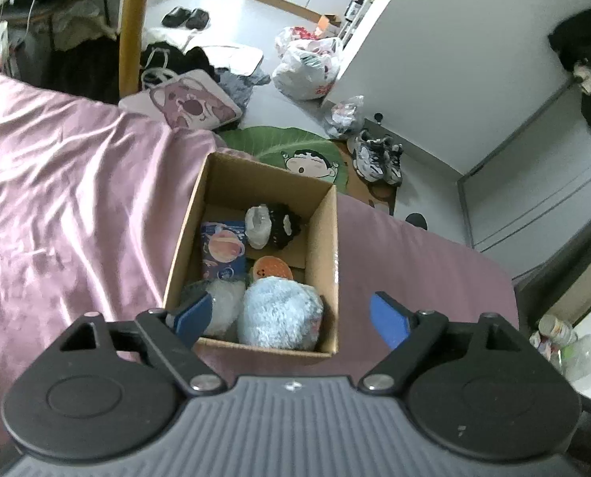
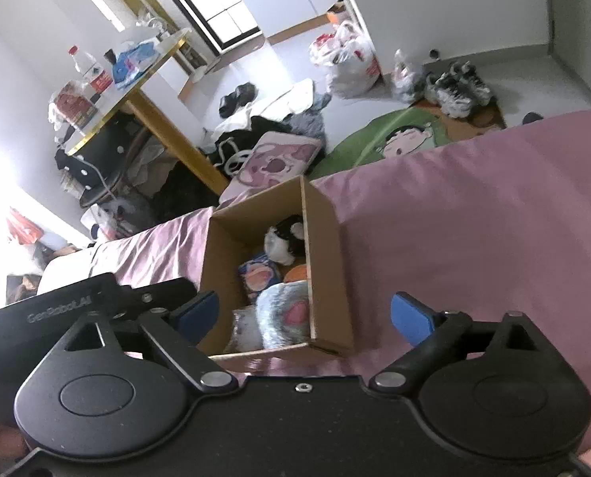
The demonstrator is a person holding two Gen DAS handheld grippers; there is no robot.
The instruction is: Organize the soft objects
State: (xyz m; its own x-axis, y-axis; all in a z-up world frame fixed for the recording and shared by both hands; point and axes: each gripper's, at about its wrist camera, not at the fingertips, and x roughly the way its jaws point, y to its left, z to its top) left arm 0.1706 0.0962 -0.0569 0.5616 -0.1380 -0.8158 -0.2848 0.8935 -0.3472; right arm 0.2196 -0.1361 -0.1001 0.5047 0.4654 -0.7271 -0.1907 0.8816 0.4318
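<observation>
A: State the position of the open brown cardboard box (image 1: 322,234).

B: It rests on the mauve satin bedspread (image 1: 65,198), near the edge of the bed. In the left wrist view its long axis runs away from the camera, toward the floor with the green leaf-shaped cartoon rug (image 1: 295,151); the opening faces up.

A: Contents?

B: Nearest the camera: a fluffy pale-blue plush ball (image 1: 281,312), beside a white fuzzy plush (image 1: 224,302). Behind them: a dark-blue packet printed with a planet (image 1: 223,250), an orange round soft toy (image 1: 272,267), then a black-and-white plush (image 1: 275,224) at the far end. All lie inside the box.

A: Left gripper (image 1: 291,314)?

B: Blue-padded fingers spread wide, holding nothing, poised over the near end of the box. One pad overlaps the near left corner in the view; contact cannot be determined.

A: Right gripper (image 2: 307,314)?

B: Likewise spread and empty, flanking the box's near end.
</observation>
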